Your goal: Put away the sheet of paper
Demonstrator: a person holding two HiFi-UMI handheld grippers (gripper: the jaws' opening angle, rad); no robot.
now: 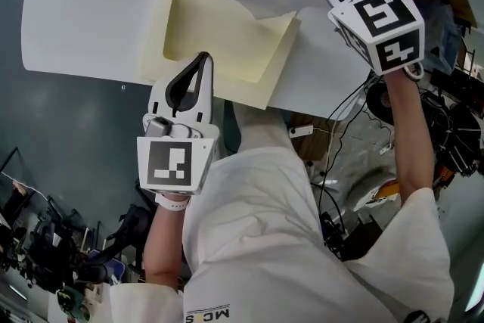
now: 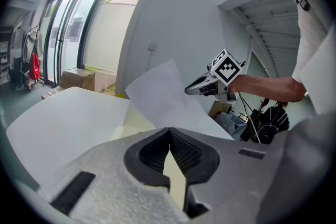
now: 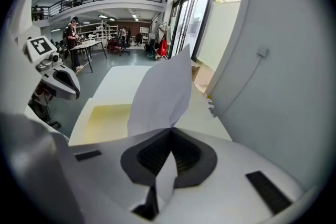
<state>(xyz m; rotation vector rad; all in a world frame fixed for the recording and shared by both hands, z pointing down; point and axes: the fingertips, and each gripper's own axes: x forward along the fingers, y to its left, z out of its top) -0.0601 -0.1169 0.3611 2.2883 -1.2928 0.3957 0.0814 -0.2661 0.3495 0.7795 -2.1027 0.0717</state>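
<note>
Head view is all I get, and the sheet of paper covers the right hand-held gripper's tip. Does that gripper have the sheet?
Observer: Yes. The right gripper view shows the right hand-held gripper shut on the sheet of paper, which rises from its jaws.
Operator: And the left one?
Observer: The left gripper view shows the left hand-held gripper shut on a pale strip of the yellow folder.
Operator: Is the sheet inside the folder?
Observer: Not that I can see. In the left gripper view it stands tilted above the white table, its lower edge hidden behind the gripper.
</note>
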